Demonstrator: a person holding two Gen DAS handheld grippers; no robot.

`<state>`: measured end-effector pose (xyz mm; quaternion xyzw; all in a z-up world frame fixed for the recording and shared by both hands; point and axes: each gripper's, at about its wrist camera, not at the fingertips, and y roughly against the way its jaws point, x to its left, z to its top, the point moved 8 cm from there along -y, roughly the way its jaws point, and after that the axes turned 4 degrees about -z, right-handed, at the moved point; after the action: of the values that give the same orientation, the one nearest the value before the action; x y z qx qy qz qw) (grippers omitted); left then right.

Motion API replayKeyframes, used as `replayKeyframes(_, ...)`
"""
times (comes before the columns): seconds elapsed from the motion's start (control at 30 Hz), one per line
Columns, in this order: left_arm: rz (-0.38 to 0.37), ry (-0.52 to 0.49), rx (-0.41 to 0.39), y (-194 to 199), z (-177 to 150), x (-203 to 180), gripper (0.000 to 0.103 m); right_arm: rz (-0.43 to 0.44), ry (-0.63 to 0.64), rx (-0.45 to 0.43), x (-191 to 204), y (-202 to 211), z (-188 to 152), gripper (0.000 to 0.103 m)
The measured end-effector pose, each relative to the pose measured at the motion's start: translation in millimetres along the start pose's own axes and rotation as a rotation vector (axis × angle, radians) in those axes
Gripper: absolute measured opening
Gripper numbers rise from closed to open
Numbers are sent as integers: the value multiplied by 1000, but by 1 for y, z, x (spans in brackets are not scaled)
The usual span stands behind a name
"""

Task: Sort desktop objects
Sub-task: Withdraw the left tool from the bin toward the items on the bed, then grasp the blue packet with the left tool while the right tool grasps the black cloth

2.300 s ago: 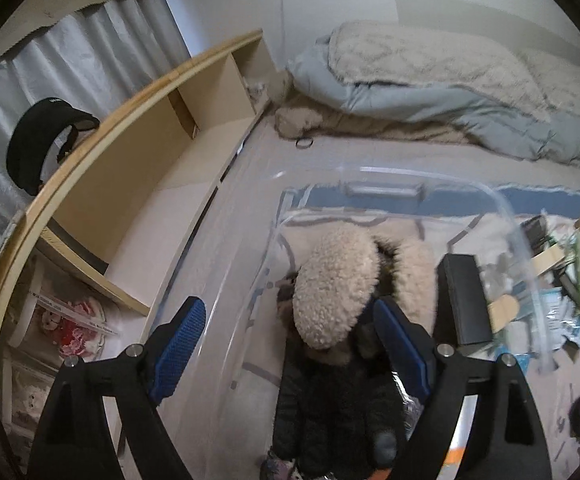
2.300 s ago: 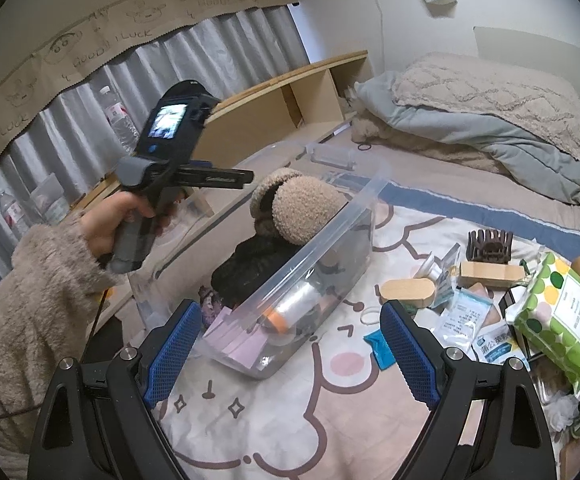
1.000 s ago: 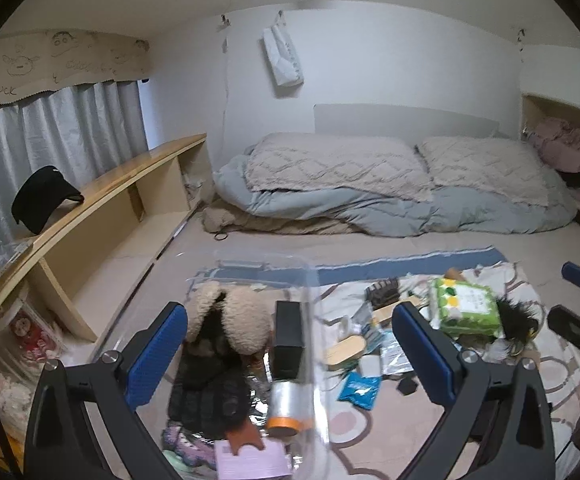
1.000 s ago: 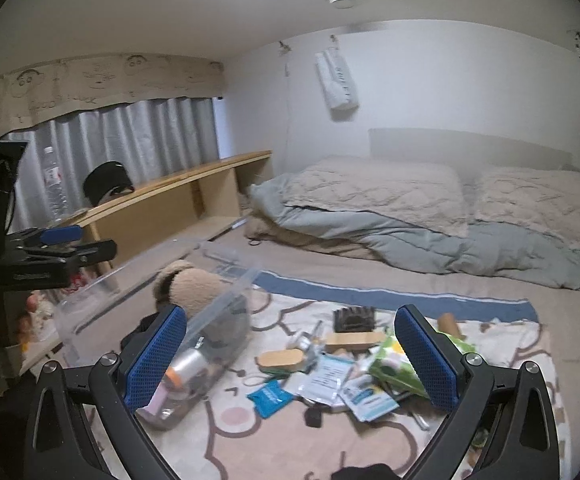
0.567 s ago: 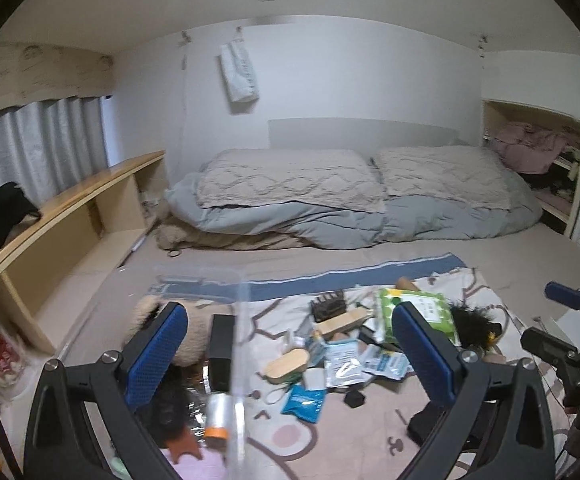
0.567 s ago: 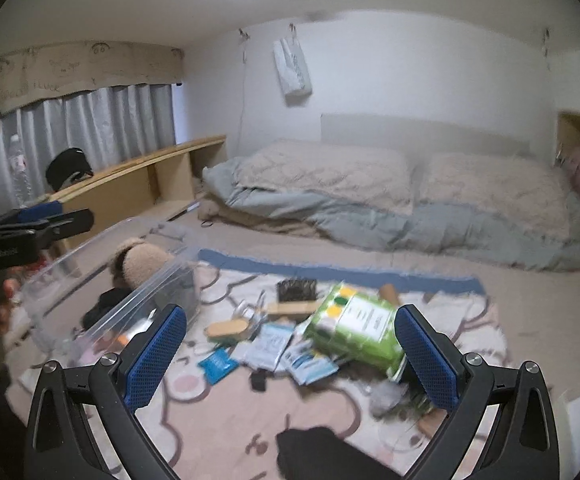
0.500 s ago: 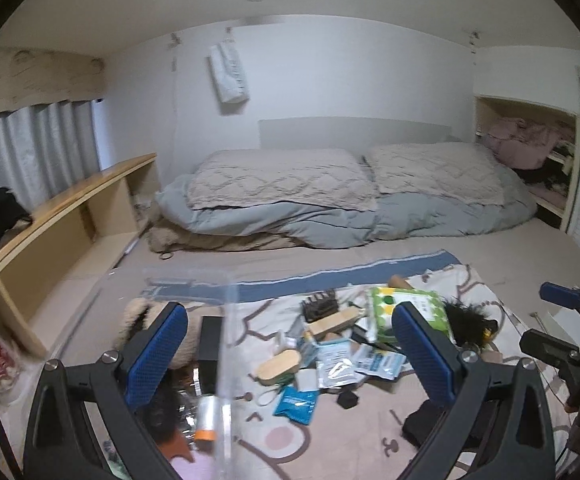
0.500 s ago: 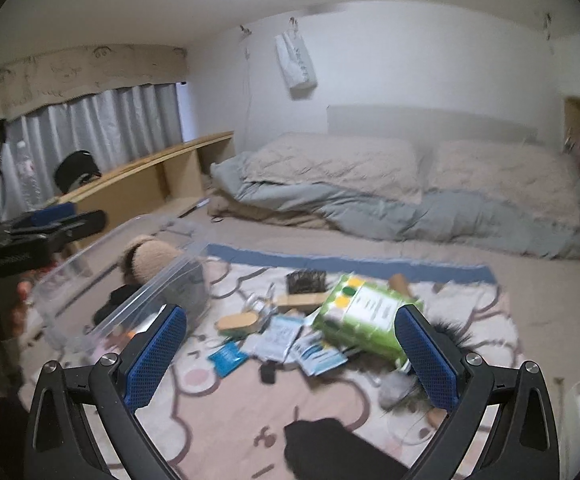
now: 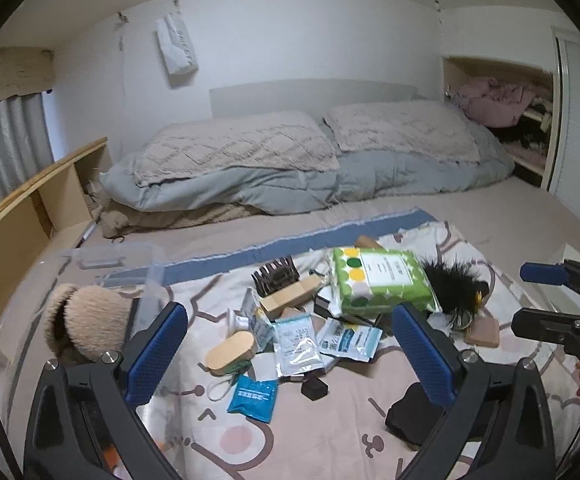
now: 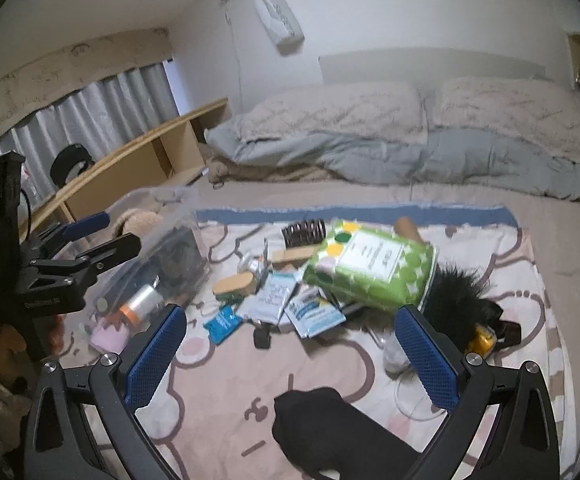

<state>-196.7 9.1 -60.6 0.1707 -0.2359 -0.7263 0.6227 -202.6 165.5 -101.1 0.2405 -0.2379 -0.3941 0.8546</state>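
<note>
At the left, a clear plastic storage bin (image 9: 102, 264) is being kept beside the pile, a fuzzy beige earmuff (image 9: 86, 322) already inside. The left gripper (image 9: 290, 354) and the right gripper (image 10: 291, 354) are both being held wide apart and empty above the scattered clutter. Right of centre, the green dotted soft wipes pack (image 9: 381, 284) is lying on the patterned blanket (image 9: 309, 432); it is being judged squashy and slippery, best pinched across a narrow edge.

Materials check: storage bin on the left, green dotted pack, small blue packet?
Storage bin: looks like clear rigid plastic, since its contents show through the walls. Green dotted pack: soft glossy plastic film, probably, with a white label. Small blue packet: crinkled film or foil sachet; which one is unclear.
</note>
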Motion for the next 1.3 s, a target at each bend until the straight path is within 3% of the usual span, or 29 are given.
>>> replayKeyframes(0.33,-73,-37,139,-56,-33,-21,103,9,-31,150,-18,-21,-32,103)
replayKeyframes(0.57,-77,-18,240,-88,-58,-17,103,-62,19,243,-31,-33,-60,103)
replayKeyframes(0.6,-76,-16,248,-89,-60,-15,103,-74,11,276,-36,-40,-68,101)
replayKeyframes(0.7,-73,6,265,-97,-64,-9,103,-112,-13,347,-50,-55,-84,63)
replayKeyframes(0.8,-62,42,270,-103,-66,1,103,-186,-81,418,-74,-71,-98,43)
replayKeyframes(0.87,-55,75,283,-109,-69,11,101,-205,-133,454,-87,-79,-105,41)
replayKeyframes(1.0,-52,150,317,-123,-75,31,85,-214,-225,485,-104,-91,-115,40)
replayKeyframes(1.3,21,137,415,-152,-102,56,85,-261,-234,612,-113,-120,-156,40)
